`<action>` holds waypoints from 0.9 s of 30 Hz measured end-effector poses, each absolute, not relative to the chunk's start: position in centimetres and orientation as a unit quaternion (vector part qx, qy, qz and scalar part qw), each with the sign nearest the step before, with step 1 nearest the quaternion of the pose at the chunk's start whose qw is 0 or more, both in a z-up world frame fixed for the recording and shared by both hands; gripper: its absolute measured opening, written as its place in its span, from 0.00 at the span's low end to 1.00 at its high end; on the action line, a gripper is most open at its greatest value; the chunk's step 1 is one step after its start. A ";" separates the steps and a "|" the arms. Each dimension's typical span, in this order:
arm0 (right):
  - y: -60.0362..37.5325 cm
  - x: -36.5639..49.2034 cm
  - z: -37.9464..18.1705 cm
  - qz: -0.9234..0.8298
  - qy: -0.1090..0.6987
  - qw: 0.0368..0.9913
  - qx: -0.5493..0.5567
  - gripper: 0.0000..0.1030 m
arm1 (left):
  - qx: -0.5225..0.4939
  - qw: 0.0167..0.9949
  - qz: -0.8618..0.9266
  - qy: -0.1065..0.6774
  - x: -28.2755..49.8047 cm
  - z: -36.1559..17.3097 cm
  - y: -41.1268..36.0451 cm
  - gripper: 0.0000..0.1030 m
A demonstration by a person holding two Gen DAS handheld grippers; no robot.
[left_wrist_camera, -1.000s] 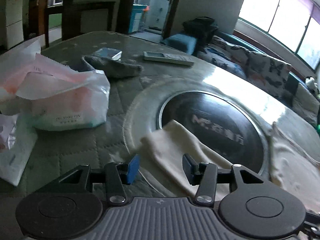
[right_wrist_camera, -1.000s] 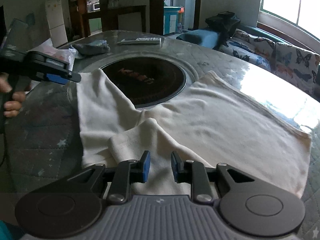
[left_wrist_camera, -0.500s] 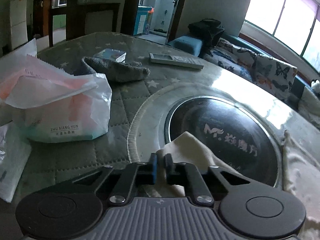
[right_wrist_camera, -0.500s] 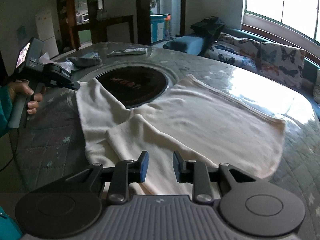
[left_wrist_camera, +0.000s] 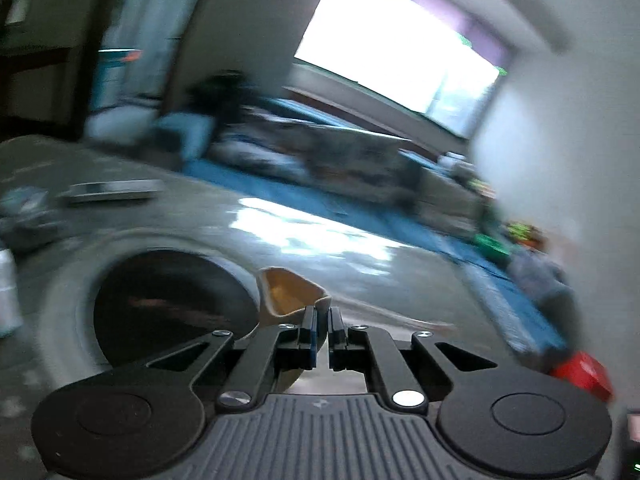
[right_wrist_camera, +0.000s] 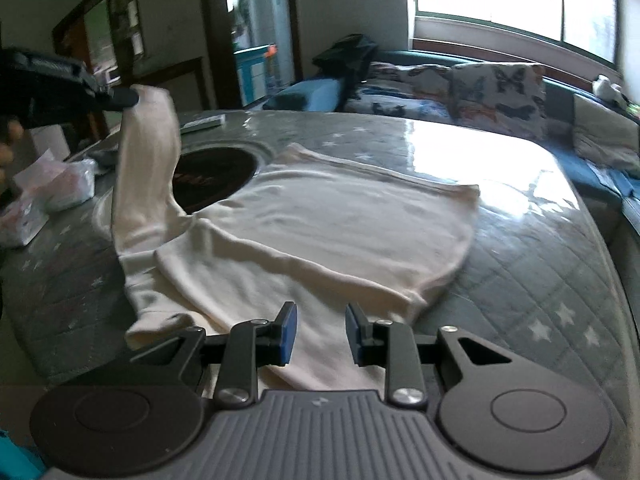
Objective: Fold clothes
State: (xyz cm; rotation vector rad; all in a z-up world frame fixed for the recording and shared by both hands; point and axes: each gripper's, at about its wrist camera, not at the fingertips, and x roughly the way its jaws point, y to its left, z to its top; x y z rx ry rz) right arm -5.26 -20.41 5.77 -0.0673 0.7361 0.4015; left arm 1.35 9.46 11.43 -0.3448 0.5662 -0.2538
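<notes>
The desk (right_wrist_camera: 520, 216), covered by a grey quilted cloth with stars, is seen to fill most of the right wrist view; its near edge is cut off by the gripper body. A cream garment (right_wrist_camera: 328, 232) is spread flat across the desk's middle, and part of a dark round inset (right_wrist_camera: 216, 168) is covered by it. One sleeve (right_wrist_camera: 146, 160) is lifted off the desk at the left and is held up at its end by the left gripper (right_wrist_camera: 120, 98), whose jaws are pressed together on the fabric. In the left wrist view, heavily blurred, only a small curl of that sleeve (left_wrist_camera: 292, 292) is visible ahead of the closed jaws of the left gripper (left_wrist_camera: 323, 330); the rest is hidden. The right gripper (right_wrist_camera: 318, 334) is held low over the garment's near edge, jaws spread, with nothing between them. A remote control (right_wrist_camera: 202, 123) and a plastic bag (right_wrist_camera: 68, 182) are partly made out at the far left.
</notes>
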 end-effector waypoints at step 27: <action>-24.5 -6.0 5.6 0.152 0.350 0.924 0.028 0.25 | -0.113 0.858 -0.288 0.411 3.9 3.1 0.1 0.16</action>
